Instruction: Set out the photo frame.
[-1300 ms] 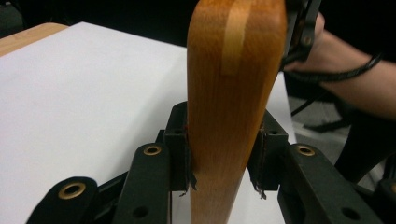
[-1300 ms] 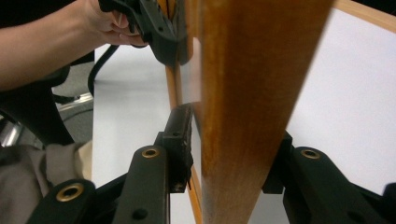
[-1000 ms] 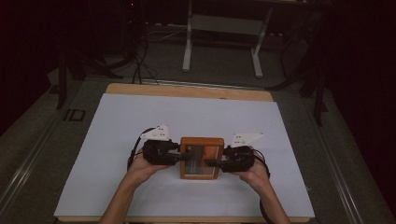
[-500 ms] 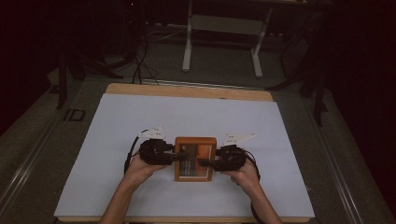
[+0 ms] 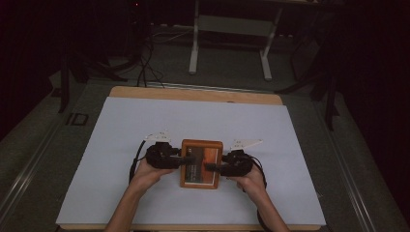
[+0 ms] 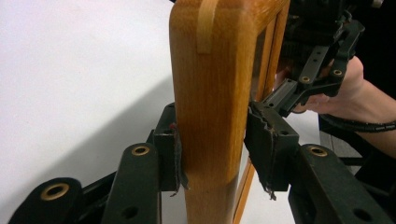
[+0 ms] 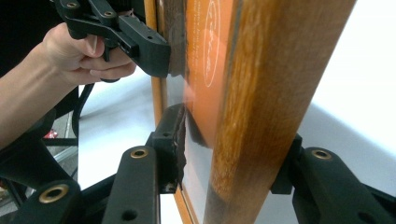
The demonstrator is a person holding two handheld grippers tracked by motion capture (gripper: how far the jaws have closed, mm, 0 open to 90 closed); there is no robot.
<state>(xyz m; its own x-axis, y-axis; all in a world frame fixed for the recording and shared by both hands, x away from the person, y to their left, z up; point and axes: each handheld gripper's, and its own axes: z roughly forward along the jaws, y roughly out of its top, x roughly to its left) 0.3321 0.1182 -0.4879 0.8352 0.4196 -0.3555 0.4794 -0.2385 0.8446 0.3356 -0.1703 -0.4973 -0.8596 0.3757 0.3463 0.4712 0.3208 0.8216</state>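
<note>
Frame: a wooden picture frame [image 5: 201, 163] lies near the front middle of the bench [image 5: 121, 125], orange card behind its glass.
Left gripper: the left gripper [image 5: 186, 158] is at the frame's left edge. Its jaws have just been opening. One pad touches the wood; the other stands a little off it [image 6: 219, 154].
Right gripper: the right gripper [image 5: 209, 167] has the frame's right edge between its jaws [image 7: 233, 154], both pads on it, clamped.
Bench: white sheet on top, wooden rim at the back.
Hands: one behind each gripper.
</note>
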